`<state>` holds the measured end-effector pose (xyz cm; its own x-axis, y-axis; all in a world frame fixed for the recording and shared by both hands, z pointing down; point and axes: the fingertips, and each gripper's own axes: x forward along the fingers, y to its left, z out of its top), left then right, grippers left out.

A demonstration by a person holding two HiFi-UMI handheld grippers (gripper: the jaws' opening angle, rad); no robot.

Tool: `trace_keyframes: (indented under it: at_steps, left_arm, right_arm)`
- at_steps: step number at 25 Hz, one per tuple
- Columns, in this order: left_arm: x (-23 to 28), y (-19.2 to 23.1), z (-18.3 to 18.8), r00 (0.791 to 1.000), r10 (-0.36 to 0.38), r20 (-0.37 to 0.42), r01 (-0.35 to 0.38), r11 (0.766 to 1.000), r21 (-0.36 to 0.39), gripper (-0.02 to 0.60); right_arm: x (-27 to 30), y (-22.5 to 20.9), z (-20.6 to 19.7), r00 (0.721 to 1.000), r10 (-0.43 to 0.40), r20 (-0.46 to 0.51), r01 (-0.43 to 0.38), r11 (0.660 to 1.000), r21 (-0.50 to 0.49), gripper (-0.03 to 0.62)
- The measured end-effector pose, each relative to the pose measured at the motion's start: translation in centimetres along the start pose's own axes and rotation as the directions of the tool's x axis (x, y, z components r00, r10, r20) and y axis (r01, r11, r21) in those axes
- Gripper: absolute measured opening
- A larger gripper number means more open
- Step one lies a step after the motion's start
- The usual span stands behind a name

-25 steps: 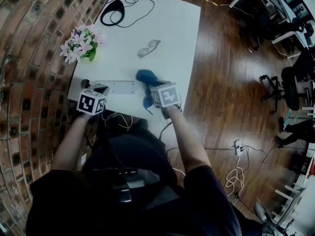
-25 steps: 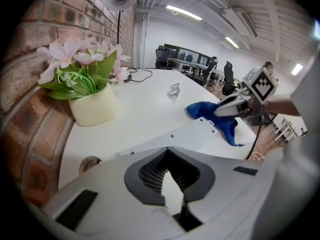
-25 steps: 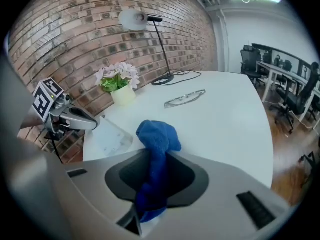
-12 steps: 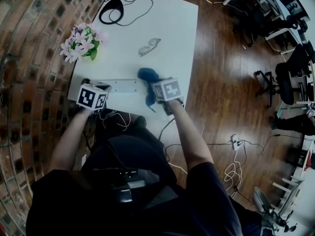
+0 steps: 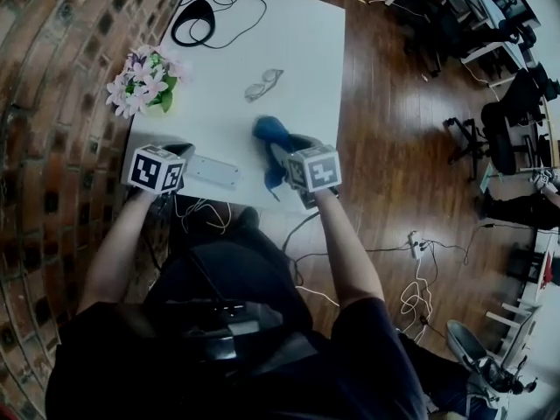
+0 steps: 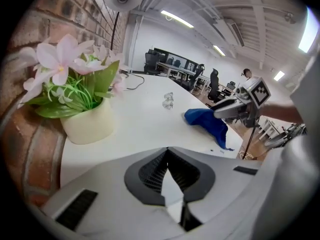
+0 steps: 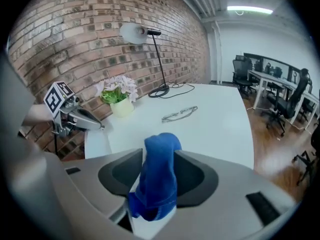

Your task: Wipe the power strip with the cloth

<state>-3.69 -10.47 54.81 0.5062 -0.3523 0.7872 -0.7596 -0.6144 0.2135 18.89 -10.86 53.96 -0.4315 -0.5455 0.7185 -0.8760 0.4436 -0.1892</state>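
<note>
The white power strip [image 5: 213, 172] lies skewed near the table's front edge. My left gripper [image 5: 179, 153] hangs just off its left end with the jaws shut; in the left gripper view [image 6: 167, 149] nothing shows between them. The blue cloth [image 5: 273, 134] sits bunched on the table right of the strip, with a tail trailing toward the front edge. My right gripper [image 5: 282, 151] is over it. Its jaws have just been opening. The cloth [image 7: 160, 179] stands loosely in the gap between them [image 7: 159, 151].
A pot of pink flowers [image 5: 144, 81] stands at the table's left edge by the brick wall. Glasses [image 5: 264, 84] lie mid-table, and a lamp base [image 5: 192, 24] with cables sits at the far end. Cords hang below the front edge.
The right jaws have spread around the cloth and that gripper has drawn back toward me. The left gripper has come off the strip's end, and the strip now lies askew.
</note>
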Motion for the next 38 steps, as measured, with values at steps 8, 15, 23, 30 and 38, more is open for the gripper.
trace_keyframes:
  at_steps: [8, 15, 23, 30, 38]
  left_arm:
    - [-0.6, -0.6, -1.5, 0.998, 0.023, 0.056, -0.028, 0.995, 0.091, 0.002]
    - [-0.6, 0.7, -4.2, 0.985, 0.099, 0.139, -0.112, 0.990, 0.086, 0.002]
    - [-0.5, 1.4, -3.2, 0.970, 0.164, 0.180, -0.164, 0.986, -0.015, 0.000]
    - [0.4, 0.4, -2.6, 0.984, 0.098, 0.150, -0.103, 0.994, 0.029, 0.000]
    - [-0.1, 0.6, -0.8, 0.973, -0.209, -0.092, 0.228, 0.912, 0.342, 0.060]
  right_arm:
    - [-1.8, 7.5, 2.1, 0.971, 0.234, 0.050, -0.231, 0.971, -0.063, 0.245]
    - [2.0, 20.4, -2.9, 0.833, 0.513, -0.210, -0.542, 0.832, -0.117, 0.324]
    - [5.2, 24.6, -5.7, 0.812, 0.448, -0.375, -0.558, 0.784, -0.273, 0.324]
    - [7.9, 22.7, -6.6, 0.874, 0.280, -0.397, -0.445, 0.789, -0.423, 0.274]
    - [7.6, 17.2, -5.4, 0.946, 0.055, -0.319, -0.298, 0.529, -0.795, 0.270]
